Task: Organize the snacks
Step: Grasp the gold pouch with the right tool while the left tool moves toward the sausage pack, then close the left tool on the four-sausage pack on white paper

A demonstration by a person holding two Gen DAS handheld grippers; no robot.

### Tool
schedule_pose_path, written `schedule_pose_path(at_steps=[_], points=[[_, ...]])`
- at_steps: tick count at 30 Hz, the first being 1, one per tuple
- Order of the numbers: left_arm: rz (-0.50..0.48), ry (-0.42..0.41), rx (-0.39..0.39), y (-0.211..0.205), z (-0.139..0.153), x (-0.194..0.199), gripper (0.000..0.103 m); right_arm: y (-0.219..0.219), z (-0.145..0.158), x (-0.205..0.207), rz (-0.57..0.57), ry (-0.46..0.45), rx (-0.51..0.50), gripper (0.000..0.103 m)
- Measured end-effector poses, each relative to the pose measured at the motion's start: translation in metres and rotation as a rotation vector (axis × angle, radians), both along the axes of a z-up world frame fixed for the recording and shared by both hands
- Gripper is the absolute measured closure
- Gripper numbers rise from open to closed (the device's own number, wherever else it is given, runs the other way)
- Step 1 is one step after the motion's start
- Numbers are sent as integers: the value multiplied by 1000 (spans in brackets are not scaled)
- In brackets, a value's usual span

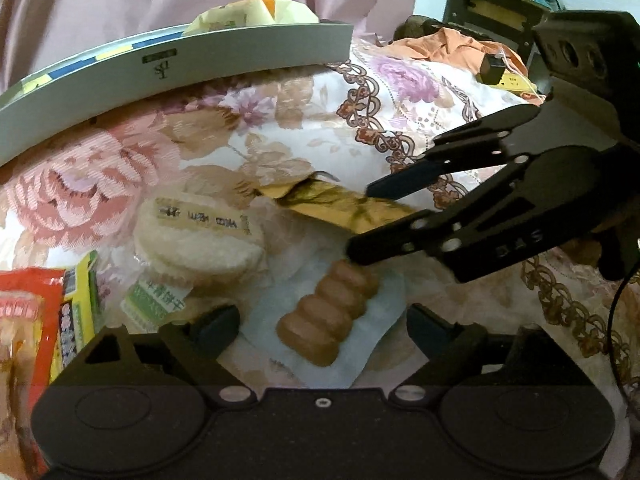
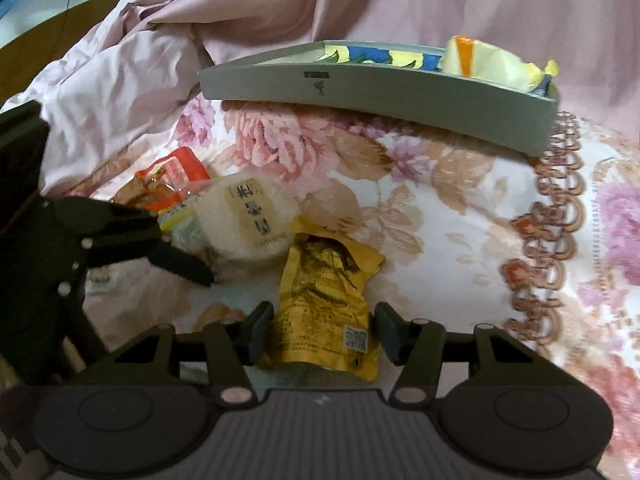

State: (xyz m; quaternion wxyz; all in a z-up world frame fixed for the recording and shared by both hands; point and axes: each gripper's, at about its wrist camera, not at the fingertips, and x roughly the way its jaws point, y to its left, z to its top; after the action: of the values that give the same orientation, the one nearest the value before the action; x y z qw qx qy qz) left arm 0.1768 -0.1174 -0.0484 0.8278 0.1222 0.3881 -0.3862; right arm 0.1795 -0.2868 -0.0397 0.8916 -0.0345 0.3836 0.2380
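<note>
right gripper [image 2: 320,332]: jaws apart, straddling gold pouch [image 2: 324,304]; no squeeze visible, not lifted
left gripper [image 1: 322,330]: open, holding nothing, over brown roll [image 1: 326,316] in clear wrap
tray [image 2: 360,84]: far side of the bedspread, one yellow pack [image 2: 492,60] inside
left to do: pouch, roll, rice cakes [image 1: 200,240], red bag [image 2: 172,180] all loose, so early
left view only: brown roll, orange cloth [image 1: 452,46]
right view only: pouch's printed label; tray's patterned liner seen better

"DAS" on right gripper [image 1: 400,216]
</note>
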Motion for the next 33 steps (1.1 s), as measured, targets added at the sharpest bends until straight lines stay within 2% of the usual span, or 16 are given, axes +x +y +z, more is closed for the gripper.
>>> schedule_pose_path(at_steps=[5,8,11,15,19,20,22,27,30,33], points=[[-84,-60,83,-19,-1,0,8,-20,-2,-4,-22,14,-27,43],[-126,-84,115,-27,-2,1,8,-27,-3,-3,-36,21,-5,43],[-127,-67,91,-27,0,5,11,-26,-3,-3,-27,12,-18,42],[-104,-35,57,-25,4,2,22,-27,-5,-3,-28,16,-11,42],[-81,37,42,-18,4,-5,29,-26,-4,-1,-33,18,-30,42],[-82,40,47,-18,4,-8,28,-26,-4,-2,-33,16,-41,42],[-80,11,76,-19,4,-12,19,-27,-3,-2,-30,17,-54,41],[-122,-63,85,-31,11,-9,13,-27,-3,-4,-7,8,-88,41],[-172,-72,108,-45,8,-5,13,-27,-3,-2,9,3,-100,40],[-205,-37,117,-56,2,2,20,-30,-3,0,20,6,-100,40]])
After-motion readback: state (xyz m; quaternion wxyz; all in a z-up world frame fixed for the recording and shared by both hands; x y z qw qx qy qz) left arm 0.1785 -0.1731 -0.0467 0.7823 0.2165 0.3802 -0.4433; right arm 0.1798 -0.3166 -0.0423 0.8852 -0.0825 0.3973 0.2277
